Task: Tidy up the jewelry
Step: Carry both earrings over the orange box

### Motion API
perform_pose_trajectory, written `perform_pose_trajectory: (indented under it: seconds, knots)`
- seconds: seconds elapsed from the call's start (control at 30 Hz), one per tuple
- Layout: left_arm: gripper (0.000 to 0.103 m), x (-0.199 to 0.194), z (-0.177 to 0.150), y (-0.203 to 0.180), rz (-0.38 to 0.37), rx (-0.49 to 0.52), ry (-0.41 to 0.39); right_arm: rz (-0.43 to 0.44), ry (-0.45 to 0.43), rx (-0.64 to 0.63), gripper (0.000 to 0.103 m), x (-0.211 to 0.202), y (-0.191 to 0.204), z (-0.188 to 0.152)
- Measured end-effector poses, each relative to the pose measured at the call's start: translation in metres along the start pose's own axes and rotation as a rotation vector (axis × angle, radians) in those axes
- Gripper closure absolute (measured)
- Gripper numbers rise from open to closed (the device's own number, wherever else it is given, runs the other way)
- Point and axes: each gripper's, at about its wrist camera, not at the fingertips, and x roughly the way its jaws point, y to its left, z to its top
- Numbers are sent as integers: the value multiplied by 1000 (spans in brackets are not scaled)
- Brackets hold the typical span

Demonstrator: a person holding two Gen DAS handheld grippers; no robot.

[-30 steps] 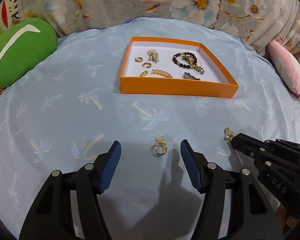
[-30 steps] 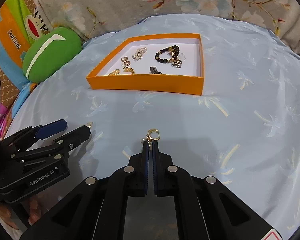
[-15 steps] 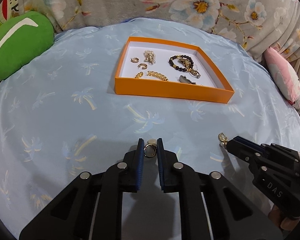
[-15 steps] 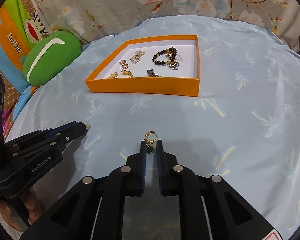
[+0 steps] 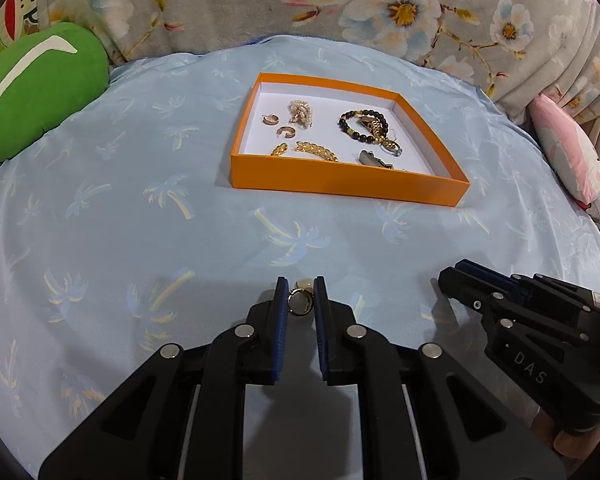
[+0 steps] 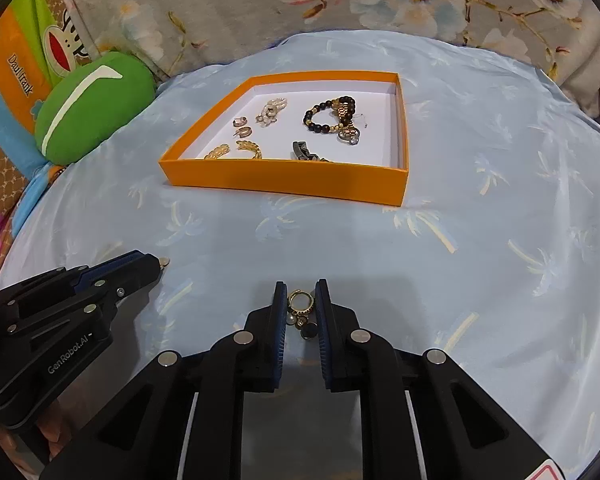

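Observation:
An orange box (image 5: 348, 186) (image 6: 284, 182) with a white floor sits on the blue cloth and holds several pieces: gold earrings, a pearl piece, a dark bead bracelet (image 5: 362, 126) and a dark clip. My left gripper (image 5: 301, 294) is shut on a gold hoop earring (image 5: 299, 305) just above the cloth; it also shows in the right wrist view (image 6: 156, 266). My right gripper (image 6: 300, 300) is shut on a gold earring with dark charms (image 6: 300, 312); it shows at the right of the left wrist view (image 5: 446, 276).
A green cushion (image 5: 36, 92) (image 6: 88, 100) lies at the far left. A floral fabric backrest (image 5: 340, 8) rises behind the cloth. A pink pillow (image 5: 568, 152) lies at the right edge.
My left gripper closed on the gold hoop earring. My right gripper's jaws stand slightly wider, with its earring now between the pads. Both grippers drew back from the box.

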Motion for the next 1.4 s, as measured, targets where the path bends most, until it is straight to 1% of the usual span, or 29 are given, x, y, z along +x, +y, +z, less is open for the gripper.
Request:
perform_pose_trajectory:
  seconds: [0.2, 0.37, 0.6, 0.8, 0.97, 1.17, 1.27, 1.4]
  knots:
    - [91, -1, 1, -1, 14, 8, -8, 11, -25, 11, 90, -8, -2, 1]
    - [91, -12, 9, -1, 13, 13, -41, 42, -72, 17, 90, -27, -5, 12]
    - [91, -16, 39, -5, 33, 40, -94, 40, -130, -13, 90, -38, -9, 46]
    - [91, -20, 63, -2, 46, 39, -139, 35, -159, -22, 90, -40, -9, 59]
    - [91, -26, 63, 11, 55, 5, -151, 37, -148, -6, 90, -37, -14, 51]
    - [91, -21, 43, 33, 78, -42, -104, 36, -110, 30, 90, -30, -24, 33]
    - [91, -17, 33, 42, 78, -67, -78, 32, -91, 41, 90, -25, -28, 26]
    - [91, -15, 34, 45, 77, -75, -76, 29, -73, 56, 90, -20, -33, 20]
